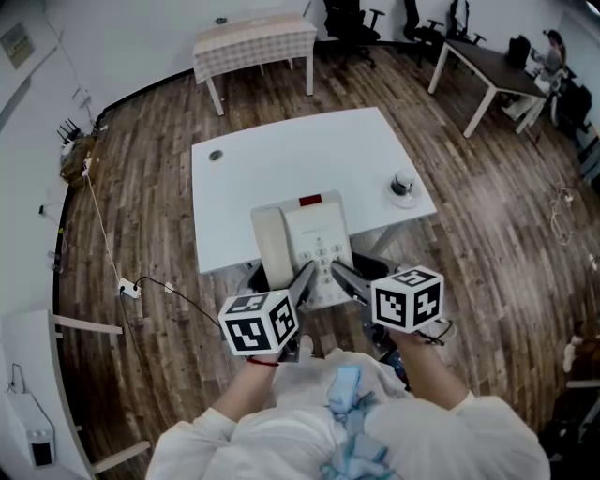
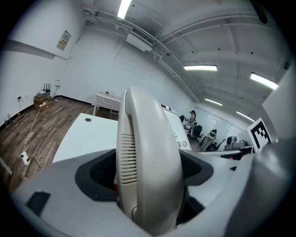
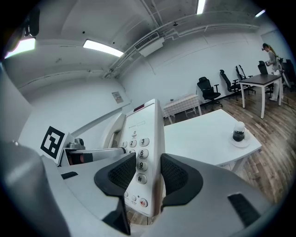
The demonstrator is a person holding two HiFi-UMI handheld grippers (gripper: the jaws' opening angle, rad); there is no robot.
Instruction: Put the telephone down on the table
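A beige desk telephone [image 1: 305,239], with its handset on the left and its keypad on the right, hangs at the near edge of the white table [image 1: 281,159], partly over the floor. My left gripper [image 1: 302,278] is shut on its left side, the handset [image 2: 148,162] filling the space between the jaws of my left gripper [image 2: 149,187]. My right gripper [image 1: 343,274] is shut on the right edge of the telephone [image 3: 143,139], with the pads of my right gripper [image 3: 149,178] pressing beside the keypad. I cannot tell whether the telephone touches the tabletop.
A cup on a saucer [image 1: 404,186] stands near the table's right edge, and a small round disc [image 1: 216,156] lies at its far left. Beyond are a cloth-covered table [image 1: 255,42], office chairs [image 1: 352,19] and a desk [image 1: 487,61]. A cable and plug [image 1: 127,288] lie on the wooden floor at the left.
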